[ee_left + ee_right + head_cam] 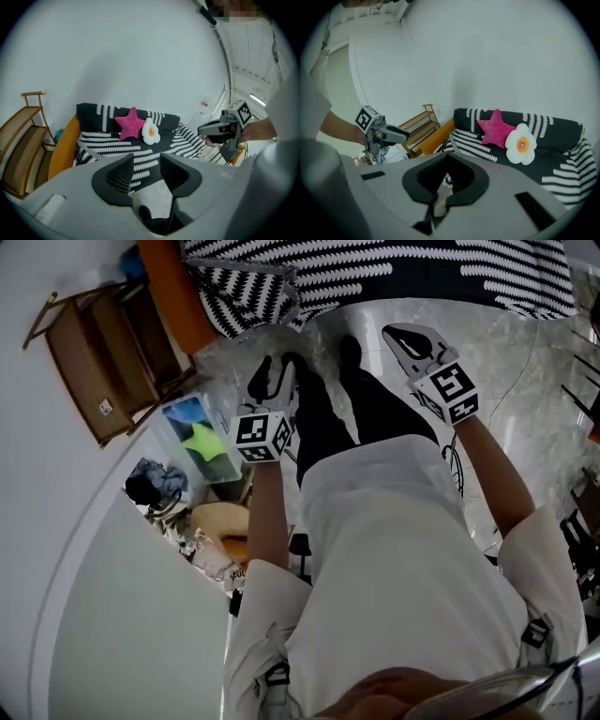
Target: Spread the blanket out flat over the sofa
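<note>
A black-and-white patterned blanket [375,268] covers the sofa, whose orange arm [173,296] shows at the left. In the left gripper view the blanket [117,140] lies over seat and back, with a pink star pillow [131,123] and a white egg pillow [150,132] on it. My left gripper [274,371] hangs over the floor before the sofa, jaws open and empty [146,161]. My right gripper [394,334] is level with it to the right, its tips together on nothing [446,157]. Both are apart from the blanket [473,140].
A wooden shelf [103,362] stands left of the sofa against the white wall. Below it are a clear box [202,442] and loose clutter. Marble floor [525,371] lies in front of the sofa, with the person's dark legs and shoes [349,352] between the grippers.
</note>
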